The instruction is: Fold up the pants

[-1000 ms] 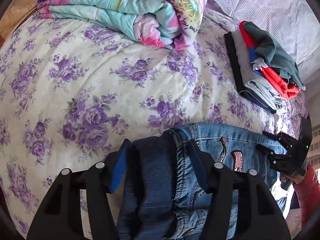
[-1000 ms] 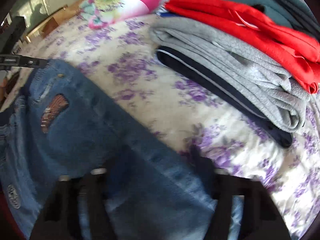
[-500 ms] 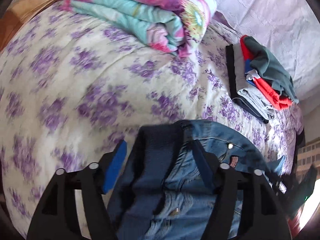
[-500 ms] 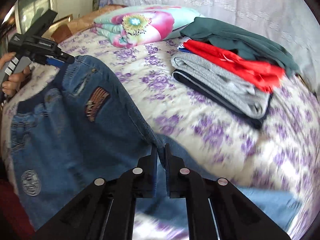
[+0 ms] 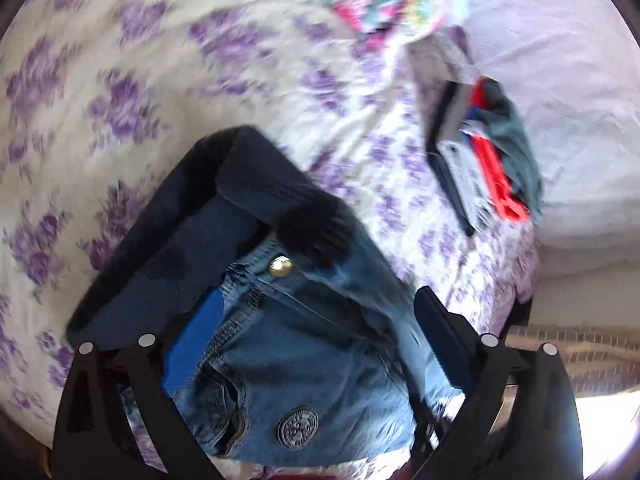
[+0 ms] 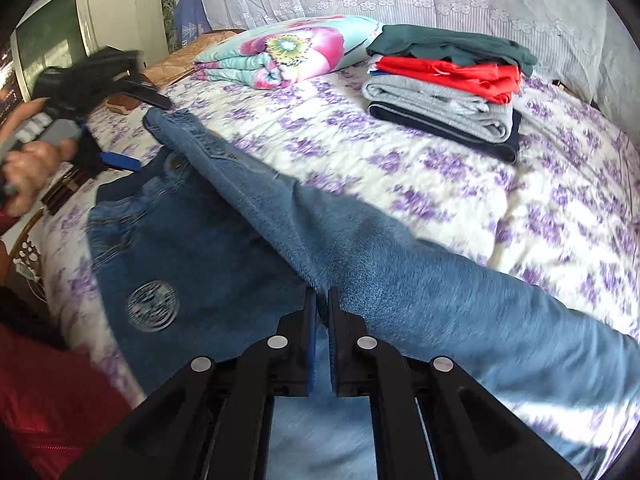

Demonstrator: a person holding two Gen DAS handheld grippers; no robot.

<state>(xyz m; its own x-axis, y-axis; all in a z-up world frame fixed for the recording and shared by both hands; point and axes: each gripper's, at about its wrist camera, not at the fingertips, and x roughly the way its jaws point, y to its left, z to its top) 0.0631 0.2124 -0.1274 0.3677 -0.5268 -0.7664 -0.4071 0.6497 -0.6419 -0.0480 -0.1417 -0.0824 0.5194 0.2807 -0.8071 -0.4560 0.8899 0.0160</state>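
Blue jeans (image 5: pixel 312 368) with a dark ribbed waistband (image 5: pixel 180 240) lie on the floral bed sheet (image 5: pixel 120 92). My left gripper (image 5: pixel 320 296) hovers over the waist end. Its jaws are opening wide, the denim lies loose between them, and the pads do not press on it. In the right wrist view my right gripper (image 6: pixel 322 294) is shut on a fold of the jeans (image 6: pixel 192 248) near the crotch. One leg (image 6: pixel 460 300) stretches off to the right. The left gripper (image 6: pixel 136 132) shows blurred at the upper left, above the waistband, held by a hand (image 6: pixel 28 168).
A stack of folded clothes (image 6: pixel 444 92) in green, red, grey and navy sits on the far side of the bed, also the stack (image 5: pixel 488 168). A folded flowered quilt (image 6: pixel 288 52) lies beside it. A red sleeve (image 6: pixel 40 400) fills the lower left corner.
My left gripper let go of the waistband, spread its jaws and rolled. My right gripper shut on the denim fold and drew back, so more of the bed is in view.
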